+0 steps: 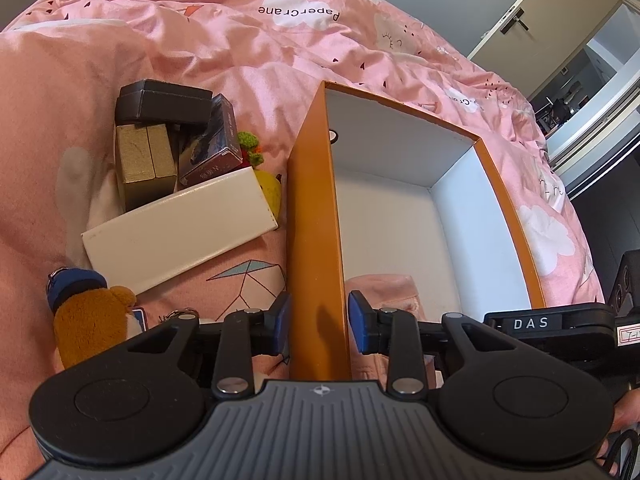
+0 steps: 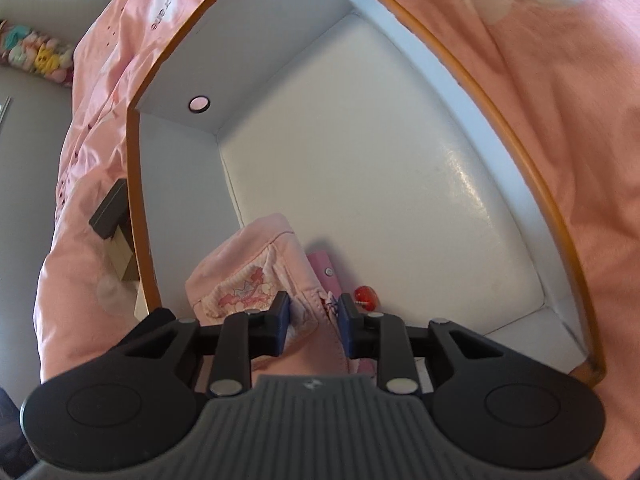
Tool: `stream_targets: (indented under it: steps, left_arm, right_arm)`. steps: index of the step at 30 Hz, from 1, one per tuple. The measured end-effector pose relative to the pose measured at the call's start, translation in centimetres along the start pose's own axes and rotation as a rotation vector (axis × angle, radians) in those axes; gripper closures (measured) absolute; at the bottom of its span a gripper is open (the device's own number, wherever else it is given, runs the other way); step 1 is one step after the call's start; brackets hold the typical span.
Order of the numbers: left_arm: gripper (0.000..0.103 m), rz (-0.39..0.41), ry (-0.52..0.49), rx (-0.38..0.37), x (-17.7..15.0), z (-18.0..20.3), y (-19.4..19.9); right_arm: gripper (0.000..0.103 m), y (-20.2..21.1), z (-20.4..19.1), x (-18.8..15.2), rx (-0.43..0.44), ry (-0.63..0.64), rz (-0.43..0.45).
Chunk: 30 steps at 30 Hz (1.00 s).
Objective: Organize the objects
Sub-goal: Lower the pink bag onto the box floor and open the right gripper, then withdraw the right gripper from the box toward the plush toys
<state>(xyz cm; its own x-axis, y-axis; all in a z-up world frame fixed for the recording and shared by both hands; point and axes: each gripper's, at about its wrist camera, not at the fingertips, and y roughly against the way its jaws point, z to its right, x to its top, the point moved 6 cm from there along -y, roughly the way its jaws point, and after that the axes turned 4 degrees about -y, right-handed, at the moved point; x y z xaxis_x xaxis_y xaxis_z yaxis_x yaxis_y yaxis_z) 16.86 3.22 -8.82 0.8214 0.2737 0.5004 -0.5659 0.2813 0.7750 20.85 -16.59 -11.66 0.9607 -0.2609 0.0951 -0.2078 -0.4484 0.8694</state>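
Note:
An orange box (image 1: 316, 220) with a white inside lies open on the pink duvet. My left gripper (image 1: 318, 322) straddles its near left wall, one blue pad outside and one inside, both pressed on the card. Inside the box, at the near end, sits a pink fabric pouch (image 1: 384, 292) with a cartoon print. My right gripper (image 2: 312, 316) is shut on the pouch (image 2: 248, 268) at its zipper edge, low over the box floor (image 2: 380, 180). A red bead charm (image 2: 365, 294) hangs beside the right pad.
Left of the box lie a flat white box (image 1: 180, 232), a gold box (image 1: 144, 160), a black box (image 1: 164, 102) and a dark card pack (image 1: 216, 140). A brown plush keychain (image 1: 88, 320) lies near the left gripper. The bed edge drops off at the right.

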Motion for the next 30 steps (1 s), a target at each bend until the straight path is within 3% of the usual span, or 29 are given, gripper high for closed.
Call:
stream_targets:
  steps: [6, 9, 15, 22, 30]
  left_arm:
    - [0.066, 0.002, 0.002, -0.005, 0.1, -0.1, 0.1]
    - [0.066, 0.005, 0.01, -0.006, 0.2, -0.4, 0.1]
    - [0.066, 0.003, 0.009, -0.016, 0.2, -0.4, 0.1]
    - [0.066, -0.002, 0.018, -0.02, 0.2, -0.6, 0.0]
    - [0.066, 0.011, -0.025, 0.011, 0.0, -0.1, 0.2]
  right_arm:
    - [0.074, -0.2, 0.2, 0.2, -0.017, -0.139, 0.032]
    - [0.074, -0.6, -0.8, -0.2, -0.032, -0.098, 0.0]
    - [0.073, -2.0, -2.0, -0.8, -0.107, 0.065, -0.073]
    - [0.074, -3.2, -4.5, -1.2, -0.176, 0.397, -0.143]
    - [0.063, -3.6, -5.6, -2.8, -0.216, 0.589, -0.045]
